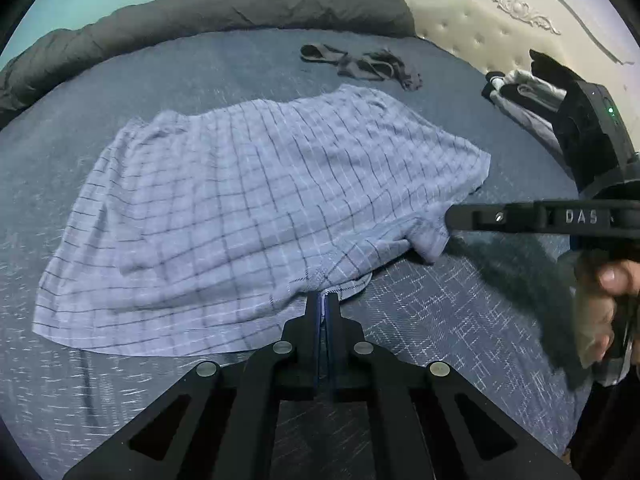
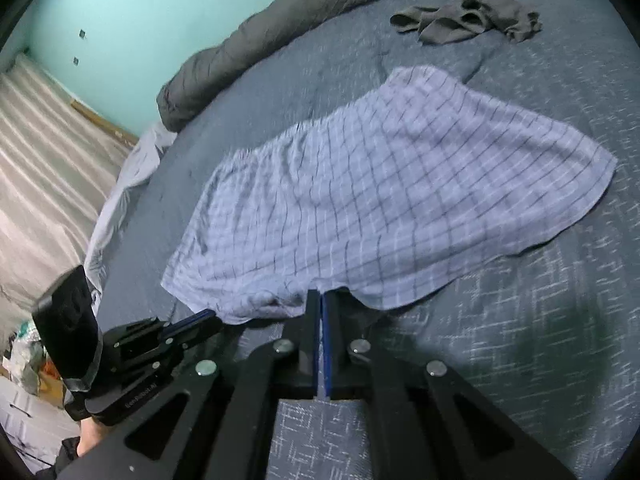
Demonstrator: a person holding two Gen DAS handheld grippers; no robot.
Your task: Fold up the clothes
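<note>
Light blue checked shorts (image 1: 248,208) (image 2: 384,200) lie spread on the dark blue bedcover (image 1: 460,320) (image 2: 540,340). My left gripper (image 1: 323,298) is shut on their near edge, a sliver of cloth between its fingers. The right gripper (image 1: 450,216) comes in from the right in the left wrist view, its tip at the shorts' folded near-right corner. In the right wrist view my right gripper (image 2: 321,296) is shut on the shorts' near edge. The left gripper (image 2: 208,318) shows at lower left there, pinching the same edge.
A crumpled dark grey garment (image 1: 360,64) (image 2: 468,20) lies farther back. A dark grey duvet (image 1: 200,12) (image 2: 280,28) is rolled along the far side. Folded dark and grey clothes (image 1: 520,96) sit by the cream headboard (image 1: 520,12). The floor (image 2: 40,152) lies beyond the bed's left edge.
</note>
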